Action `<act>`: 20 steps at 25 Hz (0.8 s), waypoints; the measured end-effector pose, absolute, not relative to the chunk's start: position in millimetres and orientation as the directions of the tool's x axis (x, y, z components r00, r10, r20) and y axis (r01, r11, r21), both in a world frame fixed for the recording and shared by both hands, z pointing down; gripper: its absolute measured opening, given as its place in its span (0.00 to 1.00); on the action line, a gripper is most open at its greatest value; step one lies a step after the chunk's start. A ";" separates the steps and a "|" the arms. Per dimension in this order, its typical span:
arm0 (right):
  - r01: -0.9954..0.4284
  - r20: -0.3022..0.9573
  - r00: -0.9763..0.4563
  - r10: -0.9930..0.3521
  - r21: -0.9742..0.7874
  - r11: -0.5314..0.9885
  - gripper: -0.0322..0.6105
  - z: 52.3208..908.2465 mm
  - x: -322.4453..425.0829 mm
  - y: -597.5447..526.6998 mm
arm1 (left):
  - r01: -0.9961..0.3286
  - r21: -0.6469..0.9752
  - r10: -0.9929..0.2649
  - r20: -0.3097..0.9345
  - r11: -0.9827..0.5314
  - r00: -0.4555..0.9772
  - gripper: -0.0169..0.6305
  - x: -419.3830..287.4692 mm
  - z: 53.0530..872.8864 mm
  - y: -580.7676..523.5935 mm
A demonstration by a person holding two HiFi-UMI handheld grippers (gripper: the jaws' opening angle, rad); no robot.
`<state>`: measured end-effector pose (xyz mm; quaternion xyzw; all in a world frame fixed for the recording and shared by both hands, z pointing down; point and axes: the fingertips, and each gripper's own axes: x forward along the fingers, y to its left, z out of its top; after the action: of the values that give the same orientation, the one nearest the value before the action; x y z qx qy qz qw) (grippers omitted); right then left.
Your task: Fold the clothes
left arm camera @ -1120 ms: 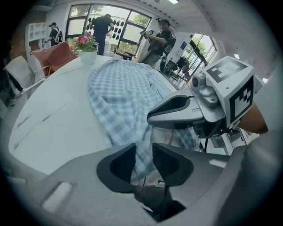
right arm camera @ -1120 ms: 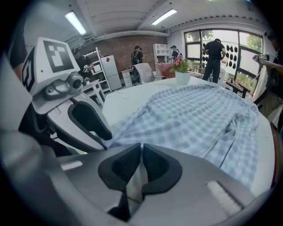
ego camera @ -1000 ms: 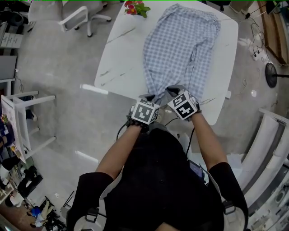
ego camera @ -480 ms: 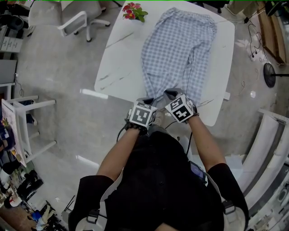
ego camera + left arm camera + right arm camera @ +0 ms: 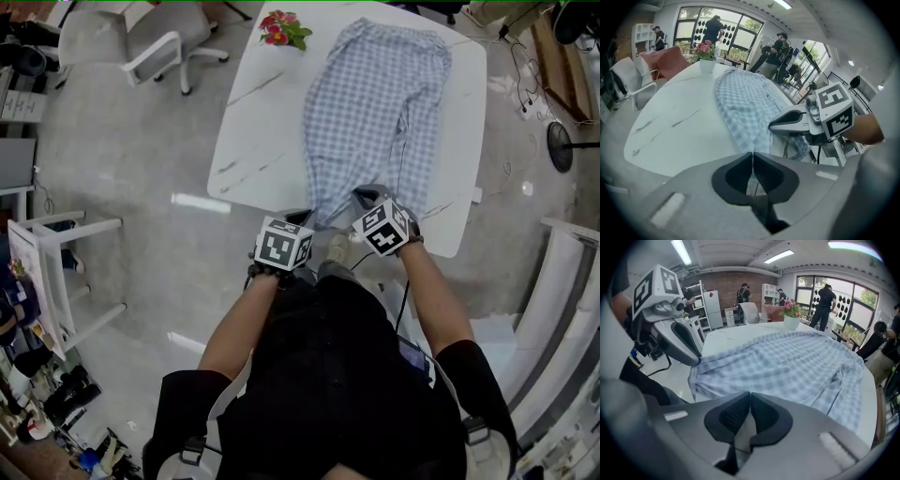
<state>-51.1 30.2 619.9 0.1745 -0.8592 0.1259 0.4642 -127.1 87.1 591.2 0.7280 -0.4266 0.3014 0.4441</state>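
A blue checked garment point(image 5: 375, 103) lies spread lengthwise on the white table point(image 5: 262, 122), its near end hanging over the front edge. My left gripper point(image 5: 300, 218) is at that end's left corner. Its jaws have just been closing and now meet on the hem point(image 5: 753, 151). My right gripper point(image 5: 362, 198) is shut on the same end a little to the right, with pale cloth showing between its jaws point(image 5: 749, 394). In the right gripper view the left gripper point(image 5: 696, 363) pulls the garment point(image 5: 797, 366) corner sideways. The right gripper point(image 5: 771, 125) rests on the garment point(image 5: 745, 101) in the left gripper view.
A pot of red flowers point(image 5: 284, 23) stands at the table's far left corner. A white chair point(image 5: 155, 42) is beyond the table on the left, a white rack point(image 5: 56, 253) by the left wall. Cables and a lamp base point(image 5: 562, 150) lie on the floor at right. People point(image 5: 712, 30) stand by the windows.
My left gripper has drawn away to the left and toward me, widening the gap between the two grippers. The right gripper has stayed at the garment's near end.
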 end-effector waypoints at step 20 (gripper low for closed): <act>-0.572 0.893 -0.274 -0.356 0.147 0.807 0.06 628.0 -53.1 27.4 | -0.814 0.342 -0.241 0.837 -0.469 0.491 0.05 -222.3 594.9 87.0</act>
<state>-53.1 27.4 628.0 0.2931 -0.7917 0.1023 0.5262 -222.3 87.0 594.9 0.7723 -0.3416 0.3714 0.3858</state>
